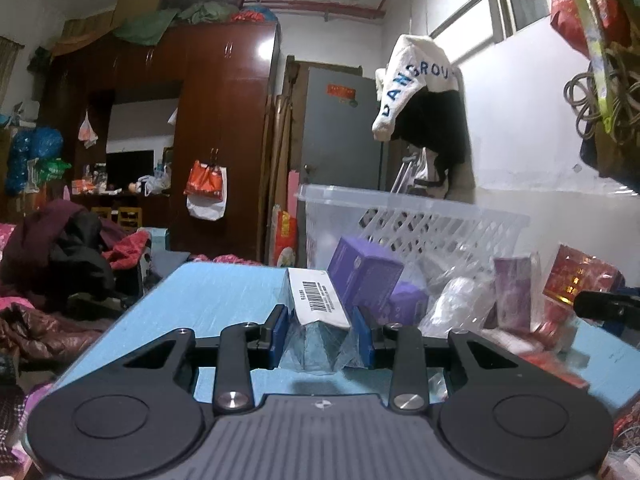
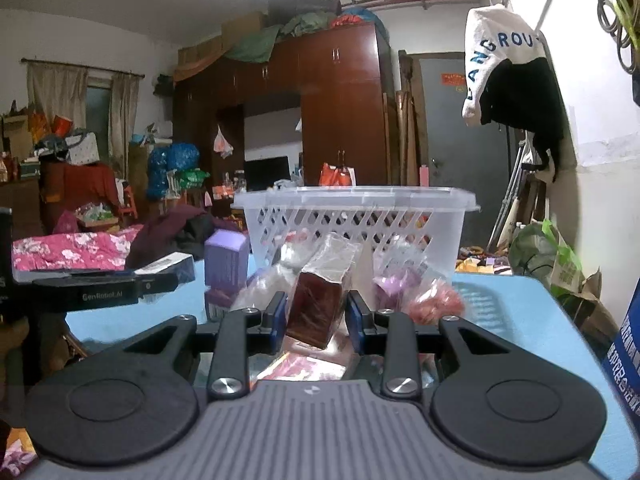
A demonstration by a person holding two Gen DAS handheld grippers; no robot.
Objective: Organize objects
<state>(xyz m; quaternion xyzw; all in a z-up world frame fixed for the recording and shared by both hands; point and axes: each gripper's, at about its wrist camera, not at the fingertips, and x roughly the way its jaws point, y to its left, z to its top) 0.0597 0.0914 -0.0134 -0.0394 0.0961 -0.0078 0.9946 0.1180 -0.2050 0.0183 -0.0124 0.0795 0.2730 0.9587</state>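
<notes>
Left gripper [image 1: 323, 330] clamps barcoded box [image 1: 318, 300]; right gripper [image 2: 316, 320] clamps dark-red box [image 2: 320, 306]; basket [image 2: 356, 216] lies straight ahead of both.

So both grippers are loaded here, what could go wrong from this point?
1. The right gripper holds the dark red wrapped box tilted, so it may slip in its loose wrapper.
2. The left gripper grips only the near end of the long barcode box, which could pivot.
3. Purple boxes and bagged items crowd the front of the clear basket, risking knocks.
</notes>
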